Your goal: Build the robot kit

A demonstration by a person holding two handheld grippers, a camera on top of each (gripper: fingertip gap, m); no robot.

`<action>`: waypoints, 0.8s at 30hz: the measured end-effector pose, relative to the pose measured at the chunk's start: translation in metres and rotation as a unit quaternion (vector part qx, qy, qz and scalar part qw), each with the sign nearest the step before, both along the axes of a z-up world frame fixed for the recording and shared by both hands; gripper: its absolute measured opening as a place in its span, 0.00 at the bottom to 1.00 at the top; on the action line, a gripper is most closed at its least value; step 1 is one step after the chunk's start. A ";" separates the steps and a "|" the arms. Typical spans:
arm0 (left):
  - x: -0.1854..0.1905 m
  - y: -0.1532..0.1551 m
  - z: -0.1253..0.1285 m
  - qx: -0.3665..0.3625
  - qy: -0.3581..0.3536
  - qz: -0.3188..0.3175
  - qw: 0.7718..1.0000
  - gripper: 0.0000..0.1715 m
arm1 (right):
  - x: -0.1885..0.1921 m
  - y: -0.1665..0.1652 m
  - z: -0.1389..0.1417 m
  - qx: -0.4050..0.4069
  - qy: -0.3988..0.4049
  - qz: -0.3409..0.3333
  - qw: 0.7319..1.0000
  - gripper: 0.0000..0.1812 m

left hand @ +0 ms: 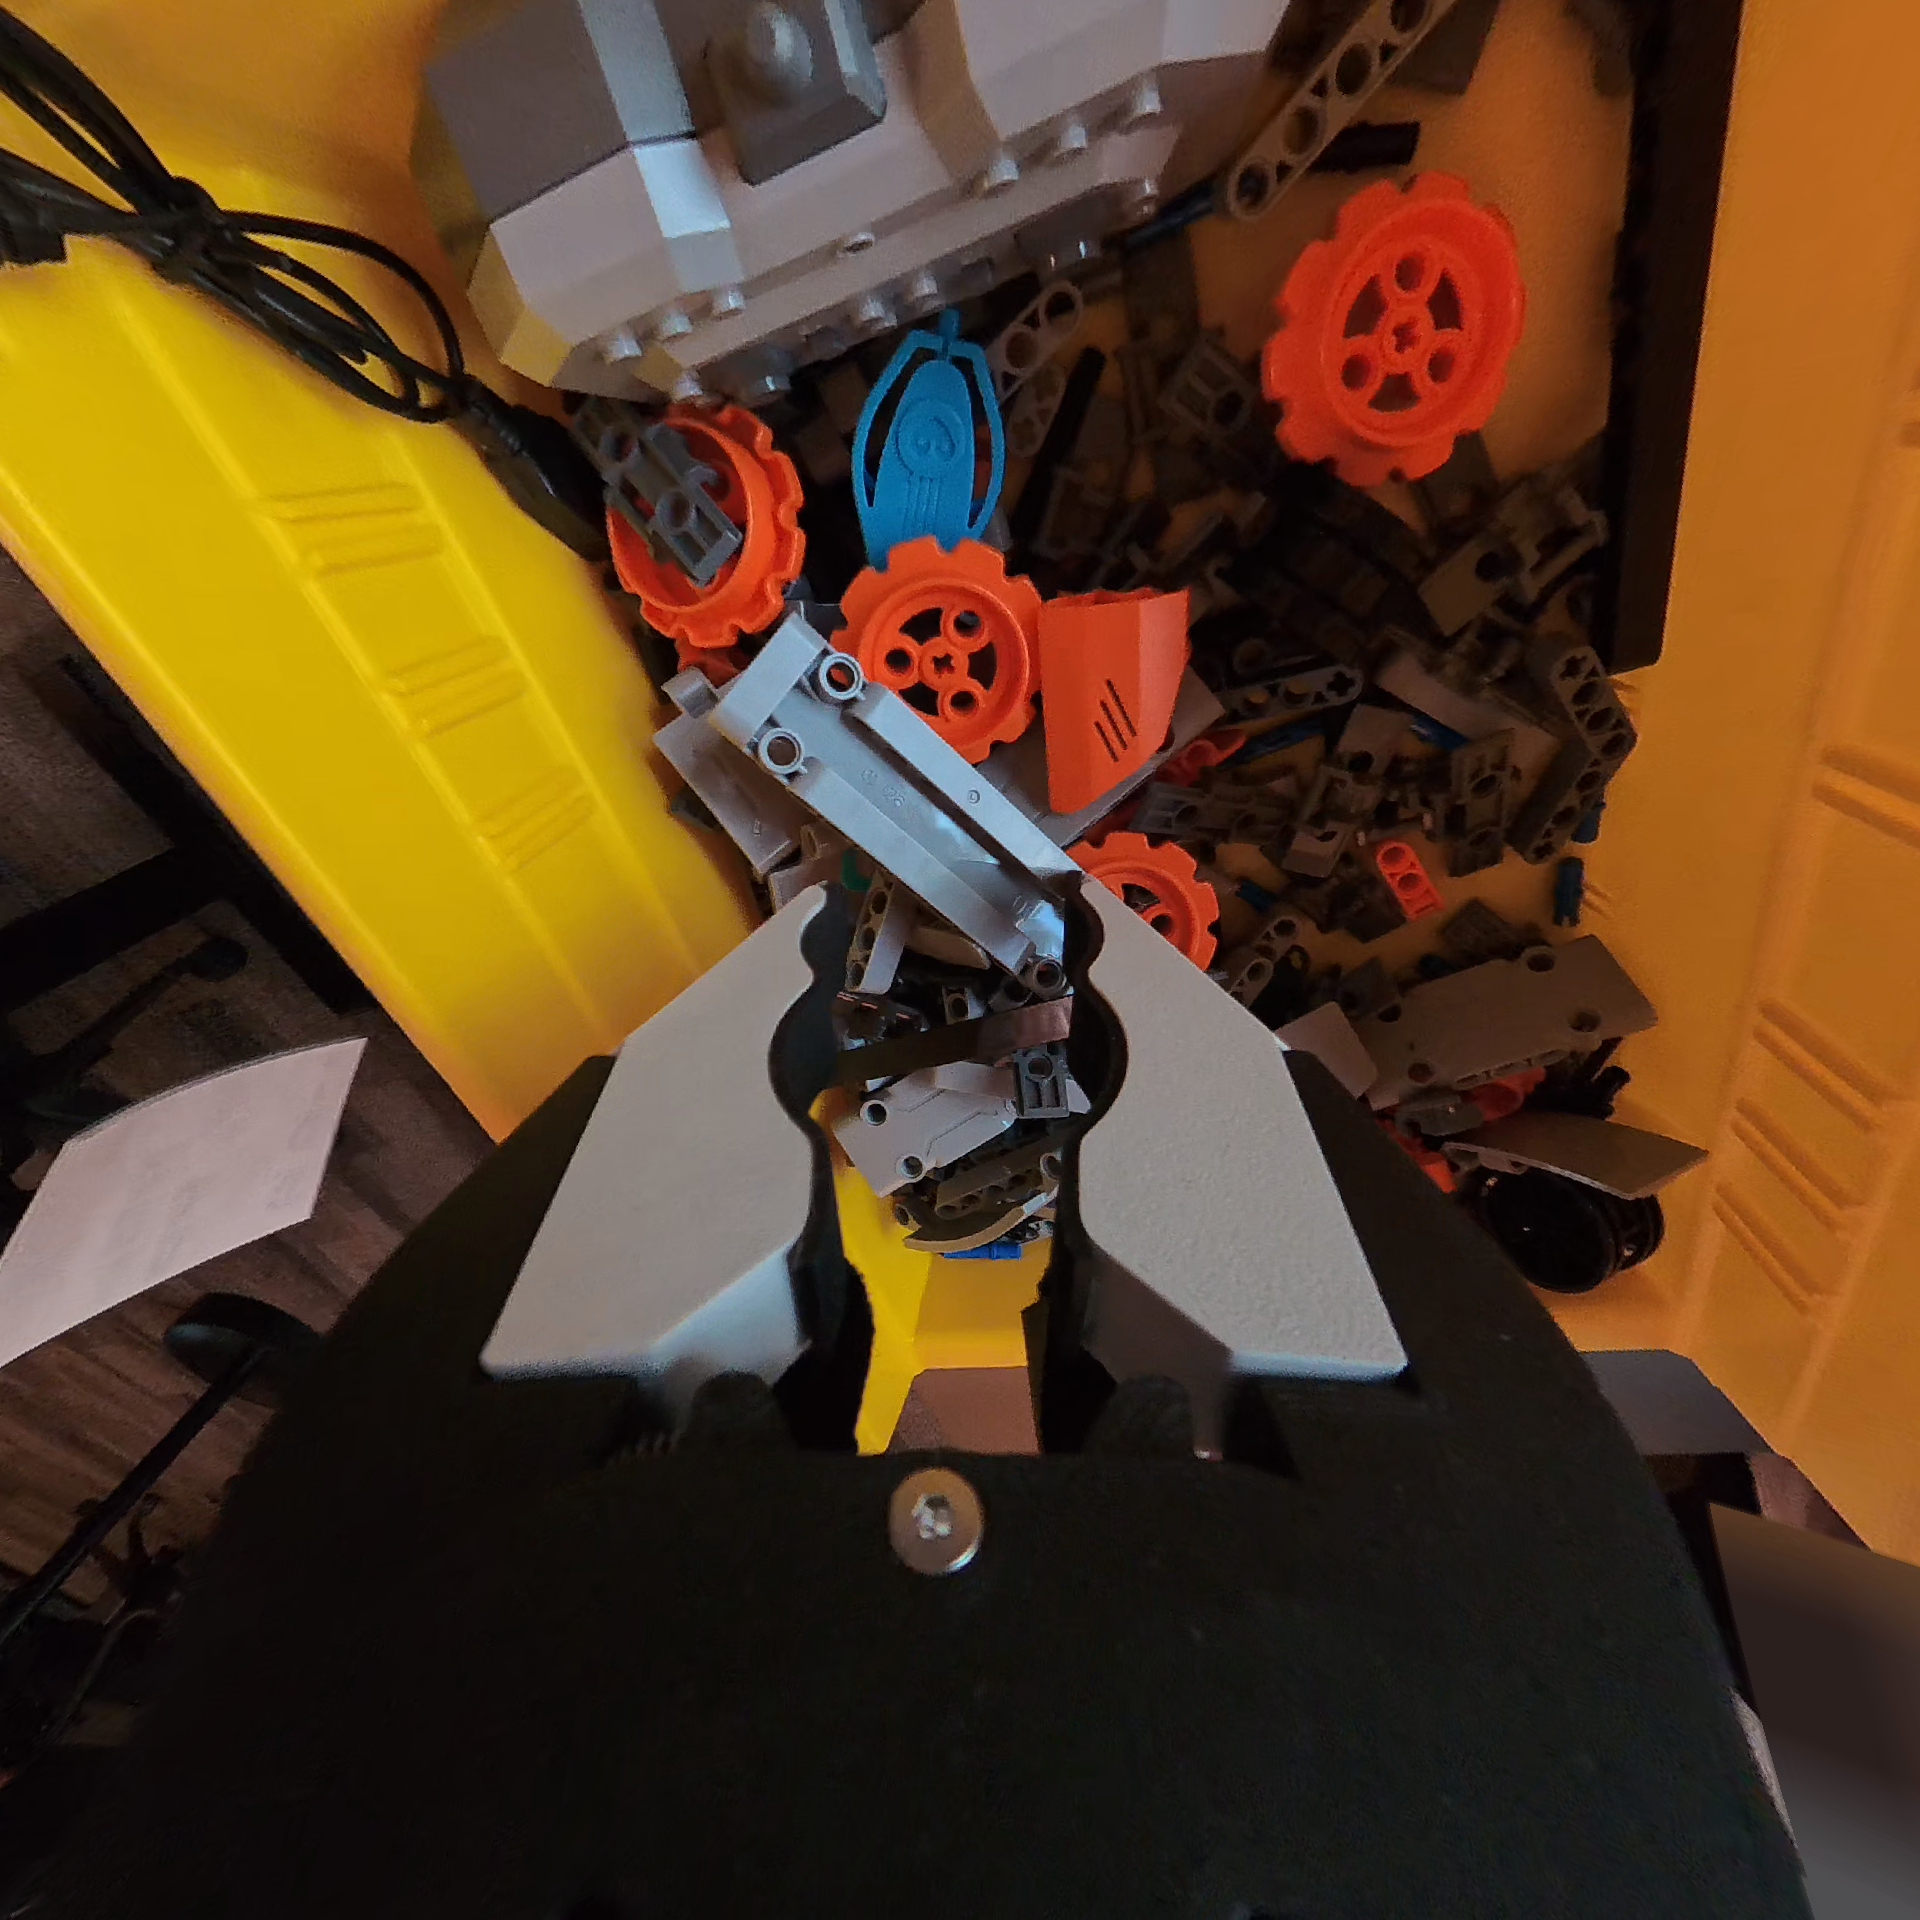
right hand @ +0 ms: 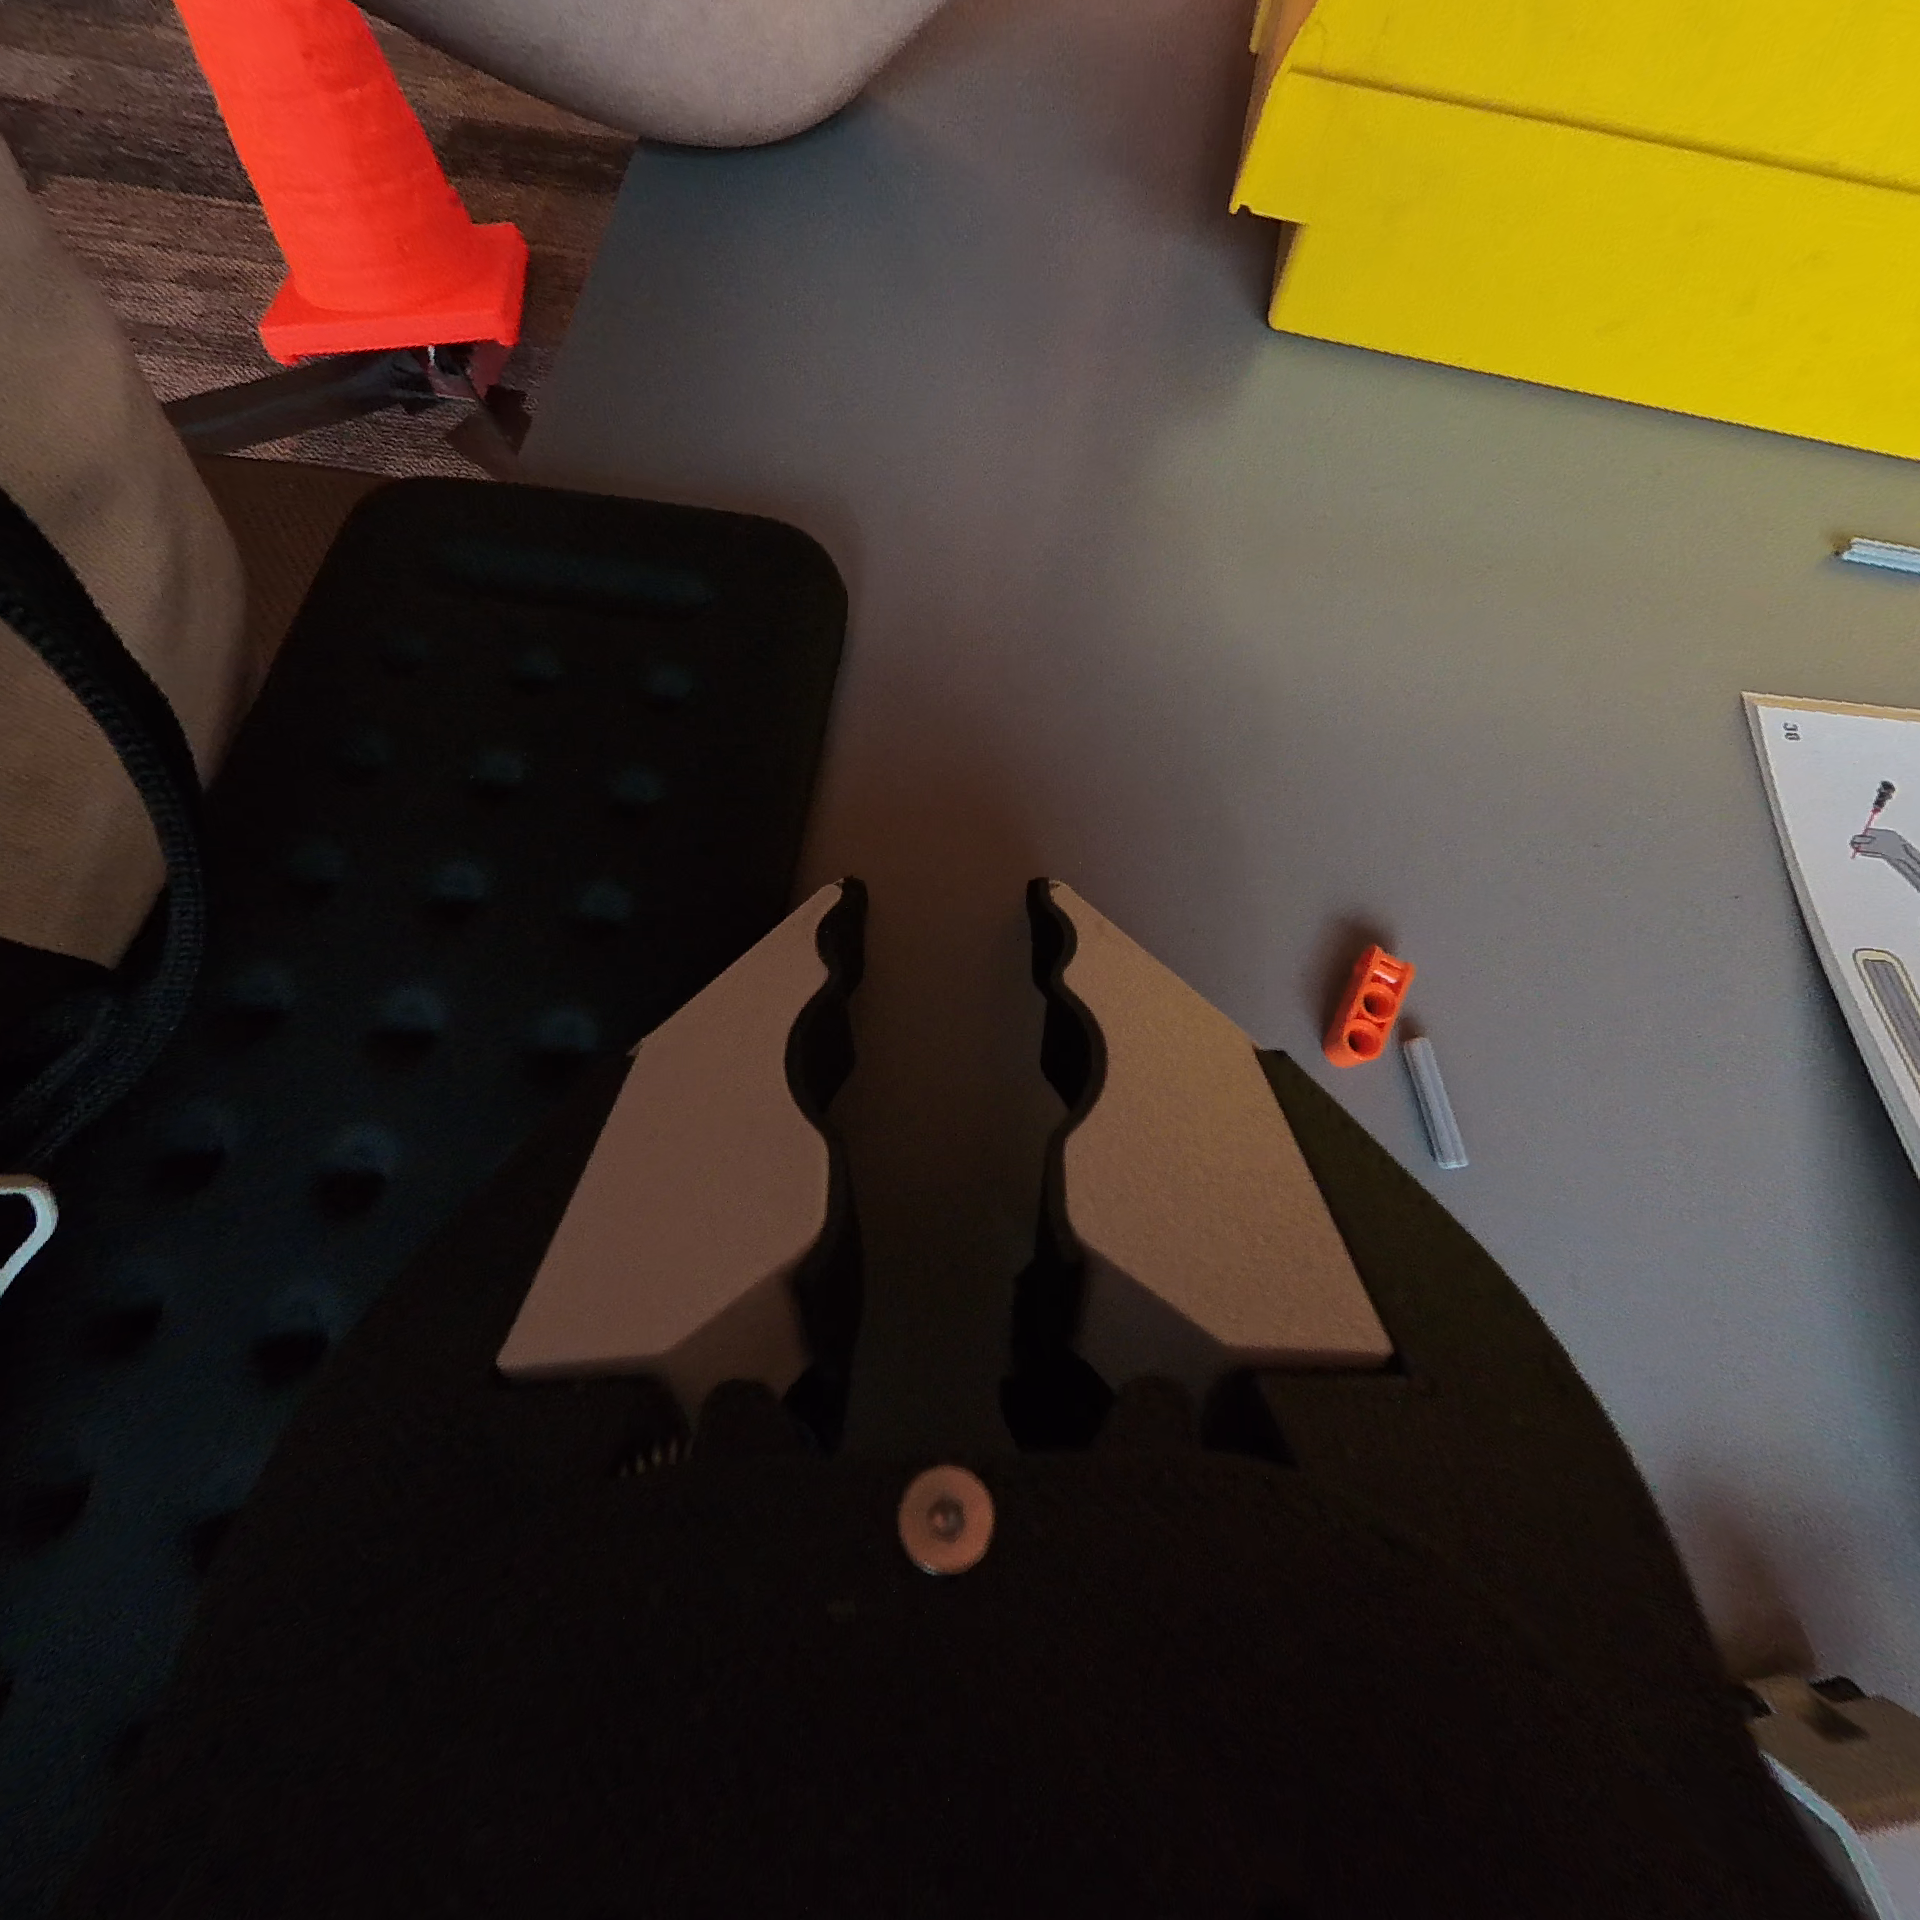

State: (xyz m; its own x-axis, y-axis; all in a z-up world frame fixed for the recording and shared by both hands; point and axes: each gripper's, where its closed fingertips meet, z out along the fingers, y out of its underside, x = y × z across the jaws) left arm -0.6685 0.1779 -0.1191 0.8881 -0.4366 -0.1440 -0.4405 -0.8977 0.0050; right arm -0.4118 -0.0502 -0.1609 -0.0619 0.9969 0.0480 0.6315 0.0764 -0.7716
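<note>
Left gripper [left hand: 951, 909] over yellow bin [left hand: 343, 665], right gripper [right hand: 945, 899] above grey table [right hand: 1091, 540]

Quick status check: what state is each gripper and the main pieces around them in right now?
left gripper: open, tips in the brick pile
long grey piece: tilted, end between the tips
yellow bin: open, holds loose bricks
right gripper: open, empty
orange brick: lying loose on table

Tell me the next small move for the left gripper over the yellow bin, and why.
Probably close the left gripper slightly: its jaws stand open around the near end of the long grey piece, which lies tilted on the pile in the yellow bin. The right gripper is open over bare table.
</note>
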 end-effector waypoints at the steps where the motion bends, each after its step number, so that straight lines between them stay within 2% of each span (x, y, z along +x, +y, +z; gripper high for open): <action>1: 0.000 0.000 0.001 0.002 0.007 -0.004 1.000 0.24 | 0.000 0.000 0.000 -0.002 0.000 0.001 1.000 0.18; 6: 0.009 -0.001 0.011 0.021 0.021 -0.021 0.999 0.29 | 0.000 -0.001 -0.001 -0.014 -0.002 0.003 1.000 0.17; 11: 0.061 -0.013 0.014 0.009 -0.072 -0.106 0.992 0.30 | 0.000 -0.005 0.000 -0.011 -0.001 0.018 1.000 0.16; 16: 0.092 -0.023 -0.001 -0.035 -0.129 -0.186 0.973 0.26 | -0.003 -0.009 0.002 0.050 0.010 0.047 0.998 0.12; 19: 0.101 -0.023 -0.011 -0.061 -0.164 -0.187 0.967 0.24 | -0.004 -0.009 0.002 0.045 0.009 0.048 0.998 0.12; 24: 0.105 -0.018 -0.020 -0.072 -0.172 -0.176 0.967 0.20 | -0.005 -0.008 0.001 0.038 0.007 0.047 0.998 0.12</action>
